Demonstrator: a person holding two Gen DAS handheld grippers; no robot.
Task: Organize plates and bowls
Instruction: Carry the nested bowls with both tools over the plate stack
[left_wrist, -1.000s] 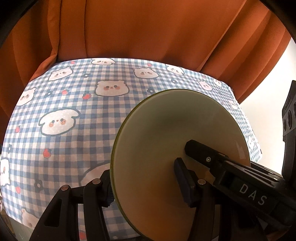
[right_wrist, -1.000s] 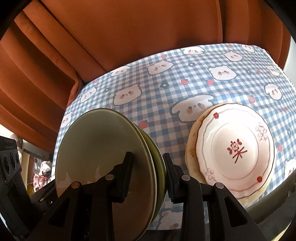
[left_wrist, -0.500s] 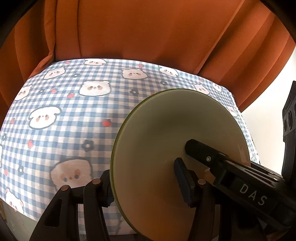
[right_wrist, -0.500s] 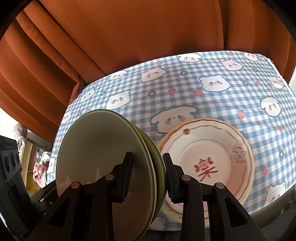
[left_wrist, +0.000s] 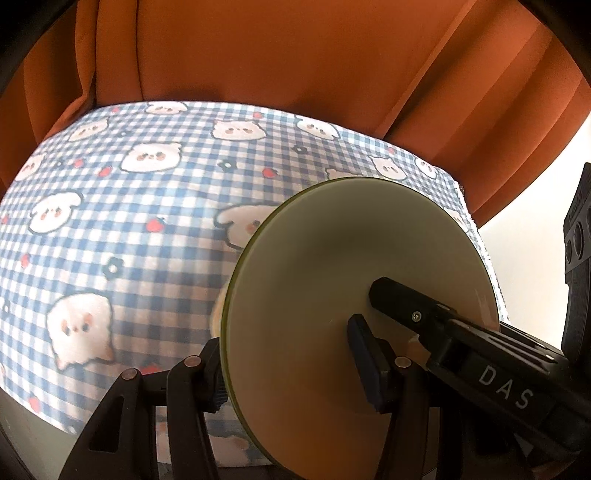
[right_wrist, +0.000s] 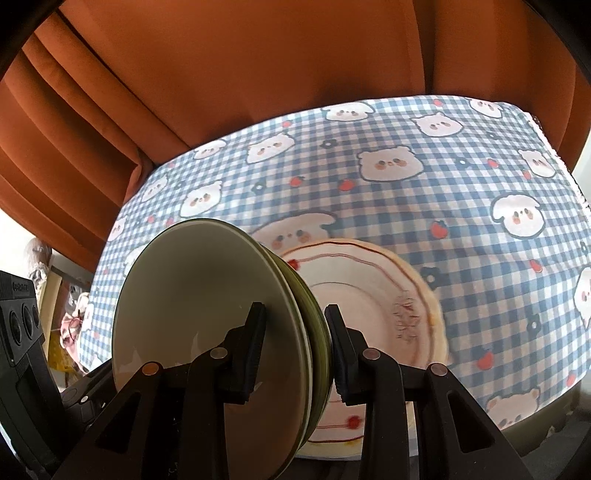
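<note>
Green plates (right_wrist: 207, 314), stacked on edge, sat clamped in my right tongs (right_wrist: 295, 345) and also in my left tongs (left_wrist: 288, 373), both gripping the same stack. Over the last second the white plate (right_wrist: 373, 295) had slid from beside my right tongs to directly beneath the stack, so I judged I was lined up for setting it down. Beyond lay the checked desk (right_wrist: 424, 199) and orange curtain (right_wrist: 277, 74).

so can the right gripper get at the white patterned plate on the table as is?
Probably not: the right gripper is shut on green plates held on edge, leaving no free jaws, though the white patterned plate lies unobstructed just beyond.
</note>
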